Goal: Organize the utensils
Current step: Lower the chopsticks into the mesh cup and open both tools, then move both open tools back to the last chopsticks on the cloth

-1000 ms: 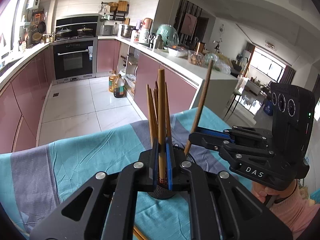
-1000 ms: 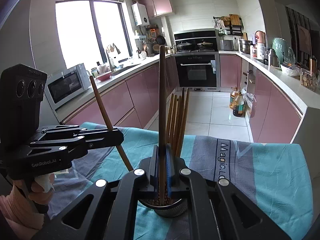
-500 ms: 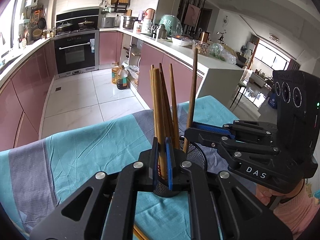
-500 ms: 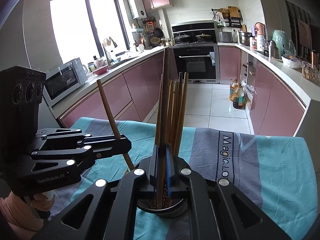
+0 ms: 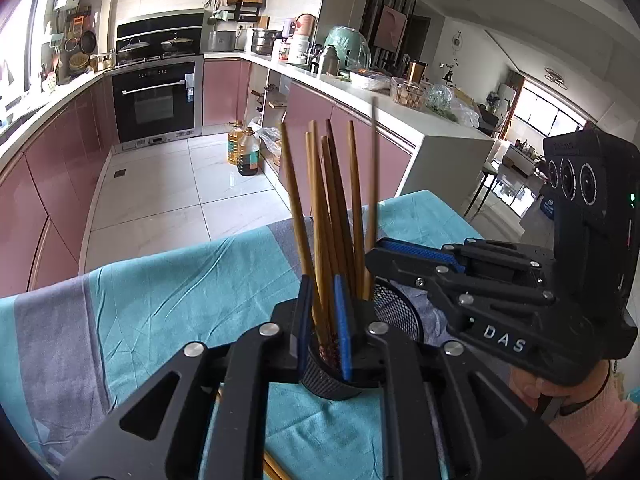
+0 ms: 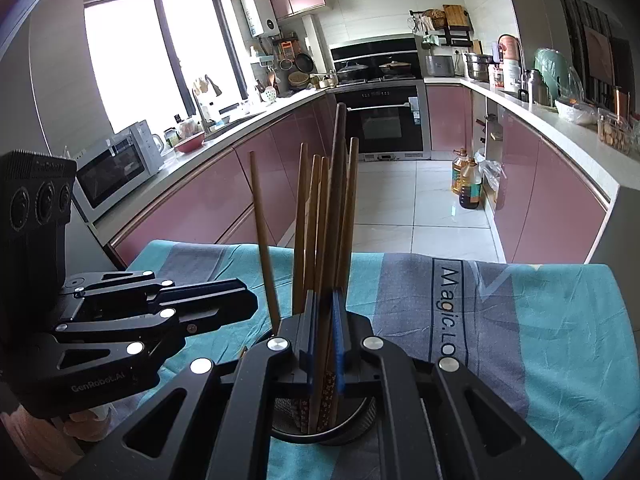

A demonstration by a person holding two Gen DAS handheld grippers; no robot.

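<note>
- Looking nearest first, found the left gripper (image 5: 322, 285) parted only narrowly around a chopstick (image 5: 298, 200), with slivers of gap either side; judged loose, not pinched.
- Found the right gripper (image 6: 325, 297) just as narrow around the tallest chopstick (image 6: 339, 168); judged let go too, given its blur in the left view.
- Counted roughly seven chopsticks upright in the black mesh cup (image 5: 320, 384), bottoms down inside, tops fanned apart.
- Judged the sorting mostly done, with both grippers yet to back off.
- Spotted one more chopstick (image 5: 272, 468) lying on the cloth (image 5: 180, 288) beneath the left gripper, left to collect.
- Noted both grippers crowded close at the cup from opposite sides, so little room there; straight back looked safest.
- Noted bare cloth all around, its far edge near, then floor (image 5: 160, 200) and cabinets well apart.
</note>
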